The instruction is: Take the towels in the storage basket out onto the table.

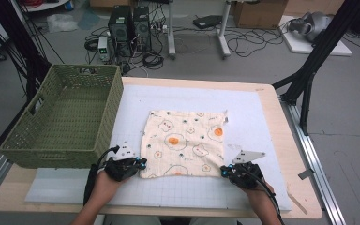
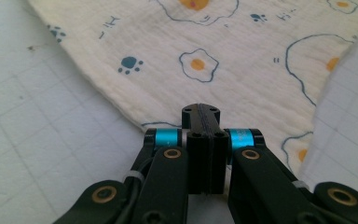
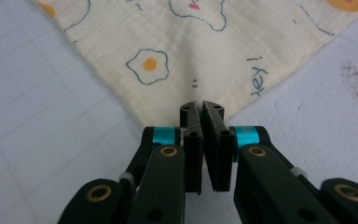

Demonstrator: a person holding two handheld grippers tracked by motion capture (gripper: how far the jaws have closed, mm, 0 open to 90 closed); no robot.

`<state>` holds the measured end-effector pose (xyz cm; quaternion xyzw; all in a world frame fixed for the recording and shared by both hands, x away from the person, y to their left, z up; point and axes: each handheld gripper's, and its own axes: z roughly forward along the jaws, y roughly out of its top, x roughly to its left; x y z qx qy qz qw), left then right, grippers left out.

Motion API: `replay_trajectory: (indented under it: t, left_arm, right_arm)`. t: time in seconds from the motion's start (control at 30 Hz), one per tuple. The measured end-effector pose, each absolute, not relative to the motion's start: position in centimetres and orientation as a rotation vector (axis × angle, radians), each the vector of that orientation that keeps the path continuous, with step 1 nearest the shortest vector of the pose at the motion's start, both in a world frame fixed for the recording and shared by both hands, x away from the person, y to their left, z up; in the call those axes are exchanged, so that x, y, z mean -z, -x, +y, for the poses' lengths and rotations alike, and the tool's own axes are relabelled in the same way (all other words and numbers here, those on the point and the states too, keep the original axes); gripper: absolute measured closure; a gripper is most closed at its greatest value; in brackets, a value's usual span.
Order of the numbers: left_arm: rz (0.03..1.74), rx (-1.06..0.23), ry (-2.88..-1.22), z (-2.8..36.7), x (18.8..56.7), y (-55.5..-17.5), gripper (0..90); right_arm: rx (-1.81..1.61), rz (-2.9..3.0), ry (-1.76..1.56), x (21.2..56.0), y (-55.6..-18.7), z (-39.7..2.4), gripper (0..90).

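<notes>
Both forearms come in low from the near edge of the table, hands wrapped round the tools and angled inward toward the cloth (image 1: 184, 143). The left gripper (image 1: 142, 163) sits at the cloth's near left corner, its jaws pressed together on the hem; the right gripper (image 1: 223, 170) pinches the near right corner the same way (in its own view the jaws meet at the tips with the corner tucked between). The cloth lies flat mid-table on a white gridded mat (image 1: 243, 122), a soft, crinkled cream square printed with fried eggs and small blue paw marks. A green woven basket (image 1: 33, 140) stands just left of it, rectangular with slotted handles.
</notes>
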<state>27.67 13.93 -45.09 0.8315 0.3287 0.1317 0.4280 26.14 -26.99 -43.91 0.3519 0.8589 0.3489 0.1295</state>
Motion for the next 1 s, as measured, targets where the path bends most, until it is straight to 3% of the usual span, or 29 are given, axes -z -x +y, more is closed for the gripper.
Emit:
replay_trajectory:
  t: [0.33, 0.4, 0.5, 0.6, 0.77, 0.9, 1.0]
  left_arm:
    - [0.782, -0.228, -2.078, 14.3, 45.0, -26.5, 88.0]
    - [0.793, -0.224, -2.053, 14.2, 45.0, -26.5, 78.9]
    - [0.844, -0.259, -1.980, 14.3, 44.7, -26.9, 55.3]
    - [0.911, -0.295, -1.878, 14.8, 44.0, -28.2, 48.4]
    - [1.020, -0.325, -1.743, 15.6, 43.4, -31.9, 46.9]
    - [1.043, -0.448, -1.755, 15.0, 43.6, -34.7, 46.0]
    - [1.039, -0.427, -1.772, 13.9, 43.3, -36.2, 46.3]
  right_arm:
    - [-1.031, 2.519, -1.074, 43.7, -23.7, -28.5, 83.5]
    - [-1.047, 2.476, -1.097, 43.6, -23.8, -28.8, 74.9]
    - [-1.109, 2.375, -1.144, 43.1, -24.1, -29.2, 61.5]
    - [-1.131, 2.302, -1.177, 42.8, -24.6, -29.7, 56.0]
    - [-1.110, 2.273, -1.163, 42.6, -25.1, -29.7, 53.4]
    - [-1.099, 2.272, -1.163, 42.8, -25.2, -29.6, 51.8]
    - [-1.115, 2.266, -1.165, 42.9, -25.4, -29.6, 49.9]
